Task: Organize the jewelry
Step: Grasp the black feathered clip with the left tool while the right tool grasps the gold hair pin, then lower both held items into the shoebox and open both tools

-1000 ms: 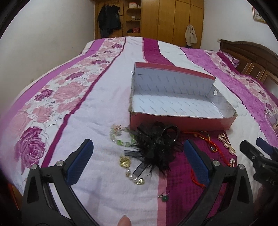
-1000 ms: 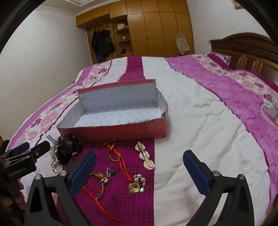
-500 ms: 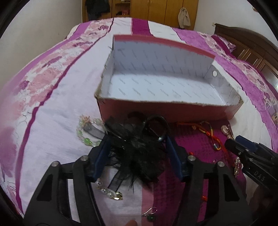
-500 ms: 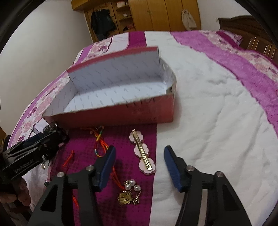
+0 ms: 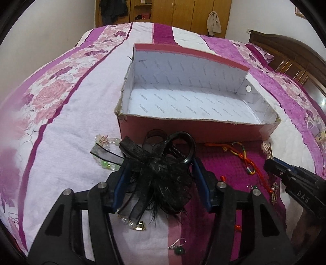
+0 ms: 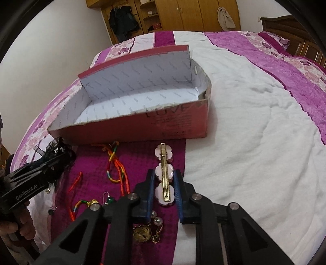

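A: Left gripper [image 5: 161, 177]: jaws have just been closing, now clamped on the black feathered hair clip [image 5: 163, 173], blue pads pressed into its sides. The clip lies on the bedspread [image 5: 67, 126], just in front of the red shoebox [image 5: 183, 132].

B: Right gripper [image 6: 164, 183]: jaws also just closing, pads now against both sides of the pink flower barrette [image 6: 164, 177] with its gold bar. It lies lengthwise between the fingers on the magenta stripe, far end near the box's front wall.

A: Anything crowding the left side?

B: Green bead bracelet [image 5: 106, 155] just left of the clip, partly under its ribbon. Pearl-and-gold charm [image 5: 132, 223] peeks out beneath the feathers. Green drop earring [image 5: 178, 248] lies nearer the camera, apart.

A: Right side: red and rainbow cord bracelet [image 6: 116, 165] beside the barrette, not touching. Gold pendant with pearls [image 6: 144, 232] sits under the gripper body. A second green earring [image 6: 109, 199] close to the left finger.

B: The box stands open, white lining bare, rear flap upright. Wooden wardrobe [image 6: 183, 14] and headboard [image 5: 285, 53] beyond the bed.

A: A hand [image 6: 14, 226] shows at the left edge of the right view, holding the other gripper.
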Available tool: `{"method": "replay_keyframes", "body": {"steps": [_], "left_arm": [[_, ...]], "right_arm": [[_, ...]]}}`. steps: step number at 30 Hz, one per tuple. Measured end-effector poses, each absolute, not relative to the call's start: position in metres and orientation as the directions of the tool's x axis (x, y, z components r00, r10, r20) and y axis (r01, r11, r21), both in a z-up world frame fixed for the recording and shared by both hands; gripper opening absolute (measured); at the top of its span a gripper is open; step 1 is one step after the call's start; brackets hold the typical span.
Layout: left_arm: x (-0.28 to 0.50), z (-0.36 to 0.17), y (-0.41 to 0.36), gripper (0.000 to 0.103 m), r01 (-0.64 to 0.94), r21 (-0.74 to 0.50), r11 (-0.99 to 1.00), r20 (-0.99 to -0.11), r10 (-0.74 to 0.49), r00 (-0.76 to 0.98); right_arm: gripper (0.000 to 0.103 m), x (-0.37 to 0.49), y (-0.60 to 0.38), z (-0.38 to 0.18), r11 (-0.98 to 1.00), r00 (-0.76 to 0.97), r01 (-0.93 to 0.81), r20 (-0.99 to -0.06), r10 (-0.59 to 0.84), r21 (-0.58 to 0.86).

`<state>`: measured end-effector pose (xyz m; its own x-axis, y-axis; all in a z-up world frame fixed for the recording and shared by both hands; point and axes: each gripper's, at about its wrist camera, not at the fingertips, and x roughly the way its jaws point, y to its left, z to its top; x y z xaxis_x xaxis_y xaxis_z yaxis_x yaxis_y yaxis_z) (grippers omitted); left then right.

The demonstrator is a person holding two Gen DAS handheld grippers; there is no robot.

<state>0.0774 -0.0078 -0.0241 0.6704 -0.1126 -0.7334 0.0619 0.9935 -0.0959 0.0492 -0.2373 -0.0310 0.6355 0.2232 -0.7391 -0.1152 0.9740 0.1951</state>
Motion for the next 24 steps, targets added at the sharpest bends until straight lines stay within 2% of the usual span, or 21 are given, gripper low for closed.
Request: {"method": "replay_keyframes", "body": {"steps": [24], "left_arm": [[0.060,0.040,-0.002,0.052,0.084,-0.112,0.990,-0.582,-0.134,0.802]], "right_arm": [[0.020,0.025,-0.219,0.046,0.966,0.776,-0.199,-0.576,0.258,0.164]]}}
